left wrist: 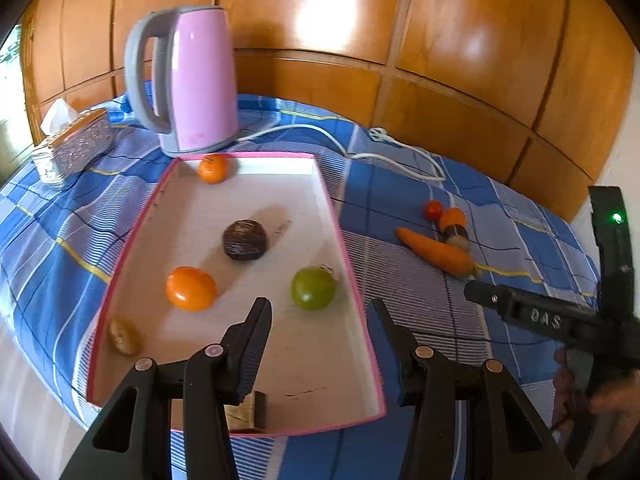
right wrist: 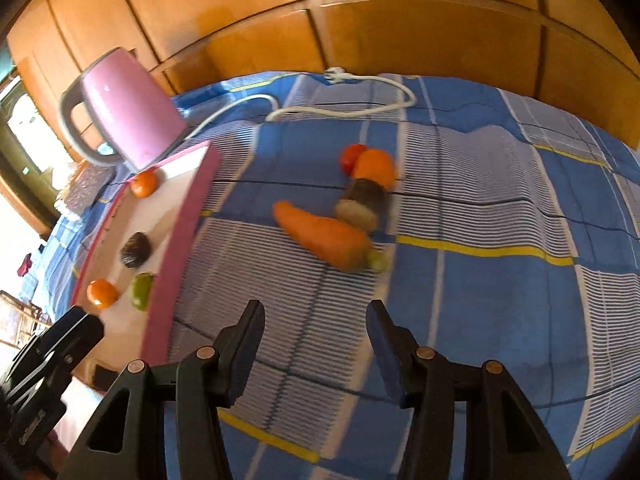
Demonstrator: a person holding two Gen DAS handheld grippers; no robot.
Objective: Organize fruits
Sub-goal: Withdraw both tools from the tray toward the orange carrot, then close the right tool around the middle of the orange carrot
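A white tray with a pink rim holds two orange fruits, a dark brown fruit, a green fruit and a brownish piece. My left gripper hangs open over the tray's near end, just short of the green fruit, with nothing between its jaws. On the cloth to the right lie a carrot, a red tomato, an orange, a dark fruit and a brownish-green one. My right gripper is open and empty, short of the carrot.
A pink kettle stands behind the tray, its white cord trailing across the blue checked cloth. A tissue box sits at the far left. Wooden panels close off the back. A brown block lies at the tray's near edge.
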